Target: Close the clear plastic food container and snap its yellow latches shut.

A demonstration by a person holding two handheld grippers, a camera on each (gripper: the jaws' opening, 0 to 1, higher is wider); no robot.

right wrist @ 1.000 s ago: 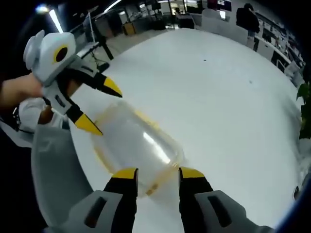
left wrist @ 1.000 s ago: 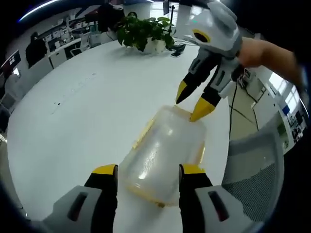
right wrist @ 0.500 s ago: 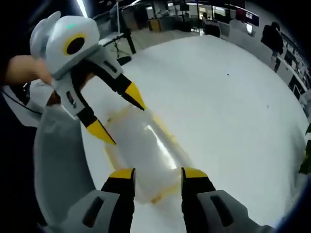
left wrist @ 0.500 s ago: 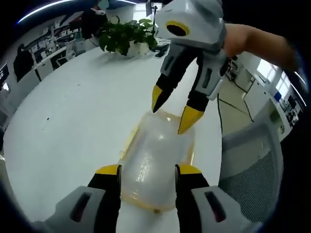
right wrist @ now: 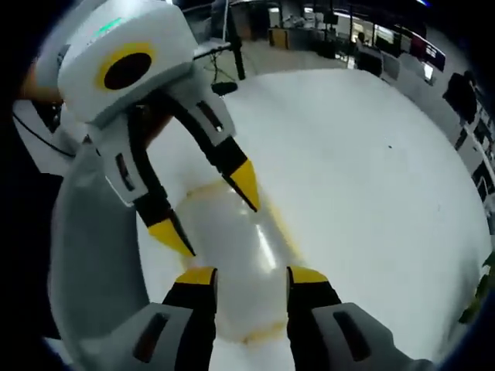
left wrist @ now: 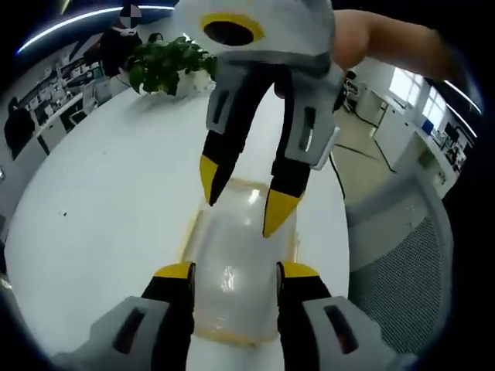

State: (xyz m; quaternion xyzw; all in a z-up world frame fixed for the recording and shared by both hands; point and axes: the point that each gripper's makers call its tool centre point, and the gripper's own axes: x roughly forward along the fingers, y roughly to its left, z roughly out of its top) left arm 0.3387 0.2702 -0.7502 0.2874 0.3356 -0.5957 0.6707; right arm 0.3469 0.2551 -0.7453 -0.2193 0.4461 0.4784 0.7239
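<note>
A clear plastic food container (left wrist: 236,267) with a yellow rim lies lid-up on the white table (left wrist: 100,193). My left gripper (left wrist: 236,272) is open, its yellow-tipped jaws straddling the container's near end. My right gripper (left wrist: 244,197) comes down from the top, open, with its tips over the container's far end. In the right gripper view the container (right wrist: 232,243) lies between my right gripper's (right wrist: 253,277) open jaws. There the left gripper (right wrist: 210,210) stands open over the opposite end. The yellow latches are hard to make out.
A potted plant (left wrist: 166,66) stands at the table's far side. A grey mesh office chair (left wrist: 394,263) sits by the table edge, seen also as the chair (right wrist: 93,255). A hand (left wrist: 387,42) holds the right gripper. Desks and people fill the background.
Both grippers have come closer together over the container, and each now looms larger in the other's view. The container stays where it was.
</note>
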